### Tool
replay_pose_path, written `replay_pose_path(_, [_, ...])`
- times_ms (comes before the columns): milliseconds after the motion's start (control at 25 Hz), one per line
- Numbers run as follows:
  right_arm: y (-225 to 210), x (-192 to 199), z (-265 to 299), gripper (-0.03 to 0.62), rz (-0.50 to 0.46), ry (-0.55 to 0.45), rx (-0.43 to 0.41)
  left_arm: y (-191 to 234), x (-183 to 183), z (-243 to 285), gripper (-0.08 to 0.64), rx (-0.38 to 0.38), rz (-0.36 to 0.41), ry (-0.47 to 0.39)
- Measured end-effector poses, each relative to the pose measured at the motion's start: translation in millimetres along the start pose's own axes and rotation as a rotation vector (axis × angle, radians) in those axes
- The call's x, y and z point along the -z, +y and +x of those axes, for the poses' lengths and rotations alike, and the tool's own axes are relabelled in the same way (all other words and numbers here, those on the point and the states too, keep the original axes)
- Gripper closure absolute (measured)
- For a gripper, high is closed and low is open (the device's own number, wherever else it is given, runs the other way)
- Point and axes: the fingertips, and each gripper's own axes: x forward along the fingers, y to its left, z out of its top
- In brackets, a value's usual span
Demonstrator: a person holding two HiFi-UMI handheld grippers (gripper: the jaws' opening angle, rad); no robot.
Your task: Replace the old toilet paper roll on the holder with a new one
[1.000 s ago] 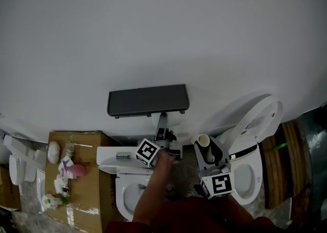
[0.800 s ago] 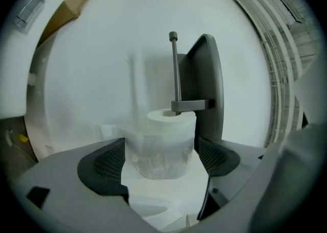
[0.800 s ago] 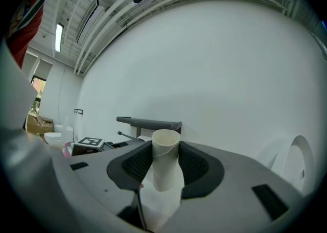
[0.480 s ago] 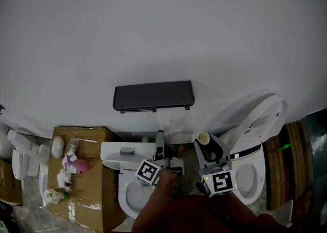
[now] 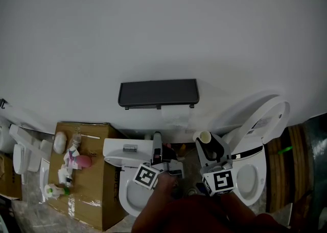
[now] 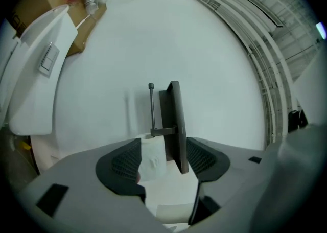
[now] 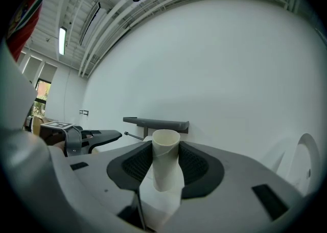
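The dark grey holder (image 5: 158, 93) hangs on the white wall, and a white toilet paper roll (image 5: 174, 117) sits under its right half. In the left gripper view the holder (image 6: 175, 124) appears edge-on, its thin rod (image 6: 151, 105) bare above the roll (image 6: 152, 159). My left gripper (image 5: 158, 142) is short of the holder; its jaws are closing and nothing is pressed between the pads (image 6: 124, 162). My right gripper (image 5: 206, 146) is shut on the old cardboard core (image 5: 204, 138), upright with a scrap of paper still on the core (image 7: 165, 156).
A toilet with a raised lid (image 5: 258, 120) stands at the right. A second toilet bowl (image 5: 129, 194) and its tank (image 5: 118, 151) are below the holder. A cardboard box (image 5: 89, 188) at the left carries a pink bottle (image 5: 80, 161) and small items.
My left gripper has drawn back from the holder toward me and its jaws have narrowed. The right gripper has stayed put with the core.
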Motion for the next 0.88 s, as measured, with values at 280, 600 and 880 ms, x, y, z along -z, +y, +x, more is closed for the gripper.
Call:
replay_pose_path(280, [4.2,-4.6,-0.3,0.425,-0.008,-0.005,-0.004,-4.1,-8.5,-3.3,0.543,-0.010,0.008,-0.021])
replay_pose_path(600, [10.0,-1.0,1.8,0.425,0.017,0.013,-0.020,-17.1,-17.7,-9.4,0.544,-0.114,0.678,0.053])
replay_pose_path(880, [13.3,-4.3,4.0,0.425,0.035,0.002,-0.021,-61.7,3.8,-11.9,0.545,-0.031,1.482,0.103])
